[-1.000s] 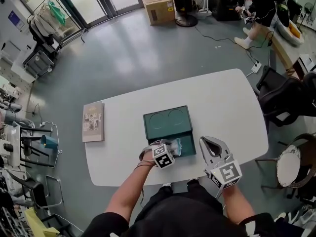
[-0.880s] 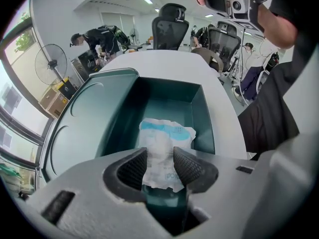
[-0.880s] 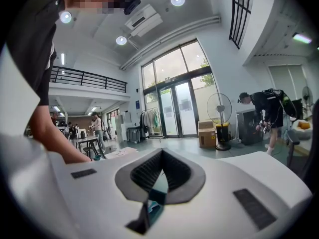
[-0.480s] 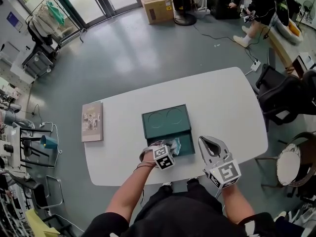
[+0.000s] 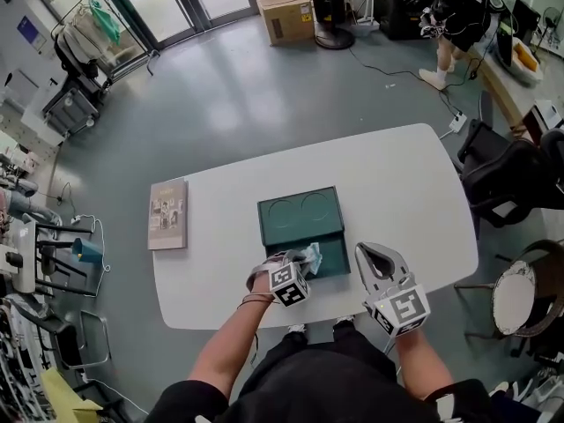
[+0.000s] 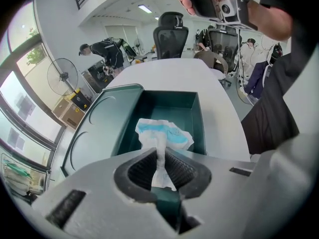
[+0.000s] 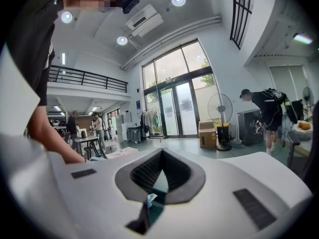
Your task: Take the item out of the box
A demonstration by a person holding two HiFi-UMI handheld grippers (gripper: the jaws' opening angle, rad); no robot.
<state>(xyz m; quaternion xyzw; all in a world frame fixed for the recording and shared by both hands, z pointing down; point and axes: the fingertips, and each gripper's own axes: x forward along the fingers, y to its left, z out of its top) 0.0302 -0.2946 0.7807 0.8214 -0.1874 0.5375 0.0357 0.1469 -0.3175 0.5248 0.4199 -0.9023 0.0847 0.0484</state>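
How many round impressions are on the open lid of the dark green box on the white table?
2. Both sit side by side on the dark green box's open lid: one round impression toward the lid's left, the other toward its right. None appears hidden.

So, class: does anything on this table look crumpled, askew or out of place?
Only the white-and-blue packet: it is crumpled, pinched at one twisted end by the left gripper, whose jaws have just closed on it, over the open green box. Nothing else stands out.
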